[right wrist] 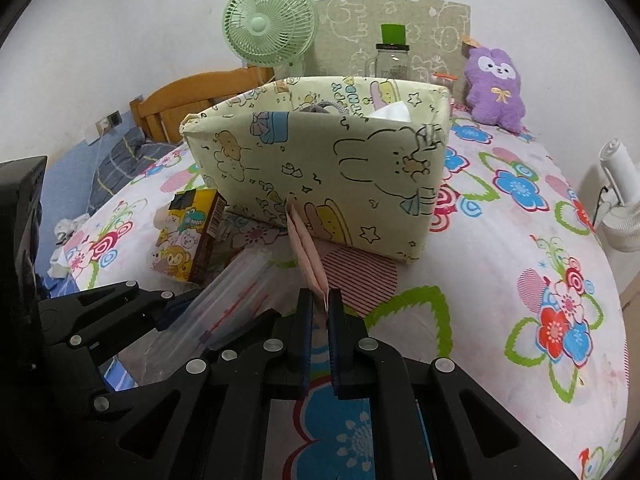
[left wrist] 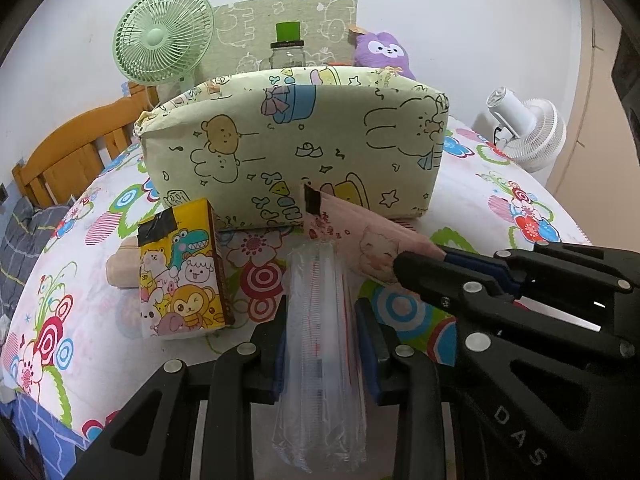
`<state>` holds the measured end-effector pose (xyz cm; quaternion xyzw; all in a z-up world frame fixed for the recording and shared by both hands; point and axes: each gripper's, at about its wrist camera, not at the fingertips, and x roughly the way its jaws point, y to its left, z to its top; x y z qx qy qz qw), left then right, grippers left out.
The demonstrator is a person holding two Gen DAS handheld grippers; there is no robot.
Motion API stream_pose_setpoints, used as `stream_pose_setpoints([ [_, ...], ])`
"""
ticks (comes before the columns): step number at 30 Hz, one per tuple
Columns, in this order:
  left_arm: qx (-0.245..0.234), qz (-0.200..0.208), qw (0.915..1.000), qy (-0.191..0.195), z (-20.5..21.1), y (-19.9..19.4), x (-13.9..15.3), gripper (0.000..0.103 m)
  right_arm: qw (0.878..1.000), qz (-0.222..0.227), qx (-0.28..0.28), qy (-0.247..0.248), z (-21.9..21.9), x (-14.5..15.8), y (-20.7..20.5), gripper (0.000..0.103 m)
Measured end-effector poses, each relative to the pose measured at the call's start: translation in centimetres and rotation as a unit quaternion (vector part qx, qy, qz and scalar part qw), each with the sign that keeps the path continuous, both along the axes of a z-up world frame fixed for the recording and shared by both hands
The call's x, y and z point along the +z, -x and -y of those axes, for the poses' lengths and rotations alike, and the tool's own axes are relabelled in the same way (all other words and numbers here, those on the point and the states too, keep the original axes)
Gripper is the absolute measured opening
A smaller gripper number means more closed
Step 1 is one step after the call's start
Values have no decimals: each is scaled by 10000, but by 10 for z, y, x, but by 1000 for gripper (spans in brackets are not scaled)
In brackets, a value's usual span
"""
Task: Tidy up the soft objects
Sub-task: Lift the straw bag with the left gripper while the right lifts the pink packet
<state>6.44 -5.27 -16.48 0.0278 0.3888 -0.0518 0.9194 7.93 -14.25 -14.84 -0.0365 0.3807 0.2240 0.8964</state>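
Observation:
A pale green cartoon-print fabric bin point(left wrist: 296, 148) stands on the flowered bed; it also shows in the right wrist view point(right wrist: 320, 184). My left gripper point(left wrist: 320, 360) is shut on a clear plastic pack point(left wrist: 320, 340) with red print, also seen in the right wrist view point(right wrist: 228, 296). My right gripper point(right wrist: 320, 312) is shut on a flat pink tissue pack point(right wrist: 306, 252) whose far end touches the bin's front; in the left wrist view the right gripper point(left wrist: 404, 268) holds the pink pack point(left wrist: 360, 240). A yellow cartoon tissue pack point(left wrist: 180, 276) stands left of them.
A beige soft item point(left wrist: 122, 268) lies behind the yellow pack. A purple plush point(right wrist: 496, 84), a glass jar point(right wrist: 392, 60) and a green fan point(right wrist: 268, 24) stand behind the bin. A white fan point(left wrist: 528, 132) is at the right, a wooden headboard point(left wrist: 76, 152) at the left.

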Motion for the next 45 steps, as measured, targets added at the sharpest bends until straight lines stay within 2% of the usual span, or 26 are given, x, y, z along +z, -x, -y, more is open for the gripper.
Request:
stream_pose_setpoints([
  [4,97,79,9998,-183,3,2,4,29,9998,14,-219,44,4,3,5,9],
  [9,72,164,9998,-127,3,8,11,29,9986,27,-521,-49,6,10,15,9],
  [24,15,480,9988,47,3,25,40,29,9950,440,-889,-117,11,42,41,7],
  [37,59,294,9992,246,-8,18,34,29,9947,418,-937,-7,1,40,34,7],
  [41,25,273,9991,311,-10,13,34,29,9954,401,-865,-114,-1,40,28,8],
  [45,16,196,9993,310,-12,7,31,29,9962,141,-830,-202,-2,34,17,8],
])
